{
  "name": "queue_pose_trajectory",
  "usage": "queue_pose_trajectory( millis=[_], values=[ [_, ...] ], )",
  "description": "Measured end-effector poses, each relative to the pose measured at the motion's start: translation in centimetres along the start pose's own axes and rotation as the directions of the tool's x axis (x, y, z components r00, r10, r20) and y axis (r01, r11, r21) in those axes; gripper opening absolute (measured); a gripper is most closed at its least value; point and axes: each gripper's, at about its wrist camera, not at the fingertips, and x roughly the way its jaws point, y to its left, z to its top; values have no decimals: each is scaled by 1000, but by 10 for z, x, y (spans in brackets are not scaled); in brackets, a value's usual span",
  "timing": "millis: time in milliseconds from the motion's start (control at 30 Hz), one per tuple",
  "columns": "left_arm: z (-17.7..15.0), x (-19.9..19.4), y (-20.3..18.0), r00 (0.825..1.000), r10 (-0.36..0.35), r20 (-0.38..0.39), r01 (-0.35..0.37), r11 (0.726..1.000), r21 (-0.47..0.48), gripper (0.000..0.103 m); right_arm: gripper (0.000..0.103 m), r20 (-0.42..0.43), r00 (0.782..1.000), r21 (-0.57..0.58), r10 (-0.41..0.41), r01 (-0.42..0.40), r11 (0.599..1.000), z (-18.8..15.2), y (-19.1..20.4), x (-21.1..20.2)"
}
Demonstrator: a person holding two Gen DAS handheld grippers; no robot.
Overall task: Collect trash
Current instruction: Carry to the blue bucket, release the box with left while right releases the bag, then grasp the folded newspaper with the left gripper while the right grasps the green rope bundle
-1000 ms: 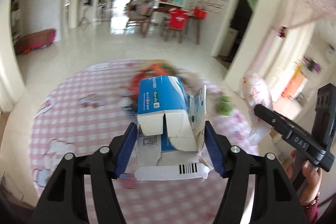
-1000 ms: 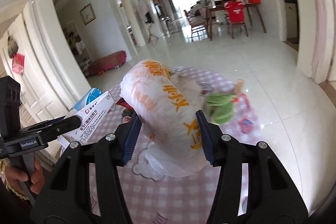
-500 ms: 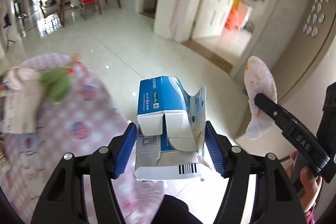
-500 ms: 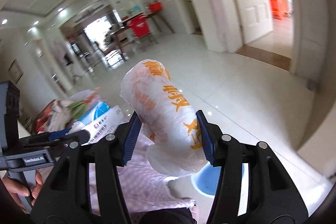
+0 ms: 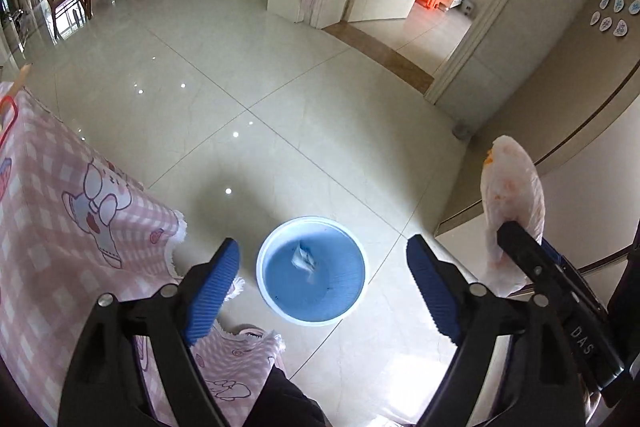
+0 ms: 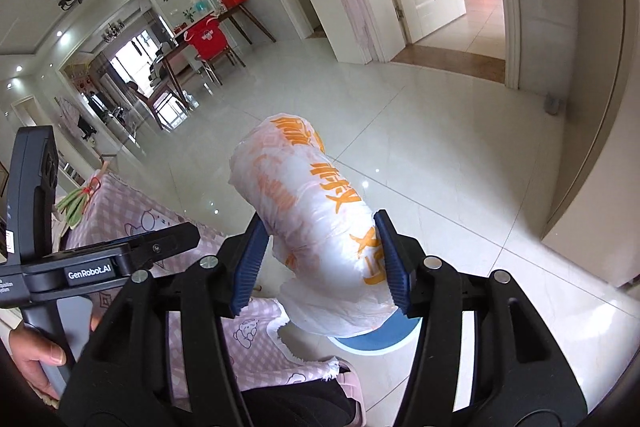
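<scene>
Trash sits in two places: a small crumpled scrap (image 5: pixel 304 257) lies inside the blue bin (image 5: pixel 269 291) on the tiled floor (image 5: pixel 280 87), and a white plastic bag with orange print (image 6: pixel 316 223) is clamped between the blue pads of the right tool (image 6: pixel 320 263), held above the bin's rim (image 6: pixel 376 341). The left tool (image 5: pixel 322 287) hangs directly over the bin with its fingers spread wide and nothing between them. A pink checked cloth (image 5: pixel 60 219) drapes over the counter edge just beside the bin.
</scene>
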Motion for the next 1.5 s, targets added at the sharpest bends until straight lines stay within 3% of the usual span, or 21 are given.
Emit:
queue_pose_trajectory(
  millis=[167, 633, 667, 733, 767, 1100, 1300, 1500],
  values=[
    [-17, -19, 26, 999, 44, 16, -44, 999, -23, 83, 53, -27, 999, -5, 18, -18, 1000, 2, 12, 12],
    [-15, -52, 61, 988, 116, 106, -108, 991, -72, 83, 57, -39, 999, -38, 38, -39, 999, -3, 35, 35],
    [-14, -54, 62, 987, 117, 111, -109, 991, -76, 83, 58, -35, 999, -40, 35, -36, 999, -2, 36, 36],
    [-13, -58, 66, 985, 119, 121, -108, 990, -89, 84, 73, -23, 999, -43, 26, -27, 999, 0, 38, 37],
    [-14, -61, 69, 985, 118, 125, -106, 990, -92, 84, 76, -15, 1000, -49, 5, -6, 999, 0, 39, 37],
    [-20, -89, 84, 976, 129, 174, -107, 986, -129, 84, 77, -19, 999, -59, 34, -35, 998, -5, 56, 28],
    [-37, -122, 113, 957, 190, 220, -154, 973, -172, 85, 77, -28, 995, -120, 92, -95, 988, -9, 95, 16],
    [-64, -167, 176, 925, 281, 258, -205, 936, -285, 85, 77, -51, 984, -208, 168, -175, 962, -21, 150, 8]
  ],
)
